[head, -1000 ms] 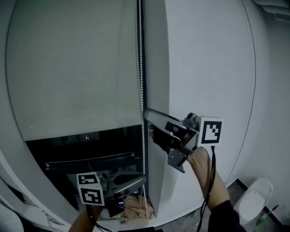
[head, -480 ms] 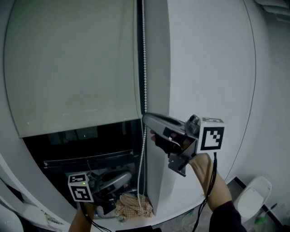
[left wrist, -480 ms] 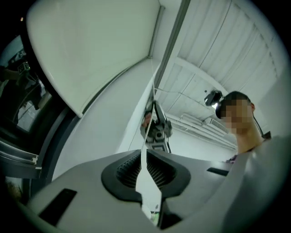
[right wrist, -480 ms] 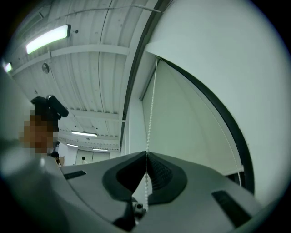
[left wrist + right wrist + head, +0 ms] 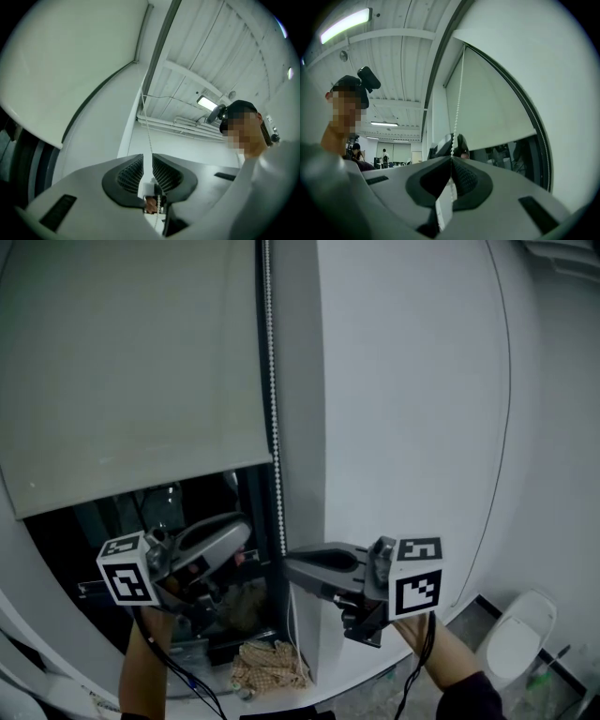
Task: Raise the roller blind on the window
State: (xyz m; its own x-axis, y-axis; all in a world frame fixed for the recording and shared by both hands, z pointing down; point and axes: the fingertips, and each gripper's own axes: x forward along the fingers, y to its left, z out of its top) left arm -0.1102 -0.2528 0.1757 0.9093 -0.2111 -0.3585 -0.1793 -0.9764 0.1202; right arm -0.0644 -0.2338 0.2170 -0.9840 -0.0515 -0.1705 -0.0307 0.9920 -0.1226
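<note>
Now right gripper (image 5: 292,568) clamped on bead chain (image 5: 272,427), centre frame. Left gripper (image 5: 246,527) slightly parted, chain in gap. Roller blind (image 5: 131,362) upper left, bottom edge above dark window glass (image 5: 103,526).

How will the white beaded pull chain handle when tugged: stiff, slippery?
Likely floppy and light: white beaded pull chain is a thin hanging strand. Round beads may slip, though the right gripper, shut on it, has ribbed pads that should catch.

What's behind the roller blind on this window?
Below the roller blind's hem, dark window glass shows with faint reflections, and a tan woven bundle lies lower down. Everything higher up behind the blind is covered, so it cannot be seen.
</note>
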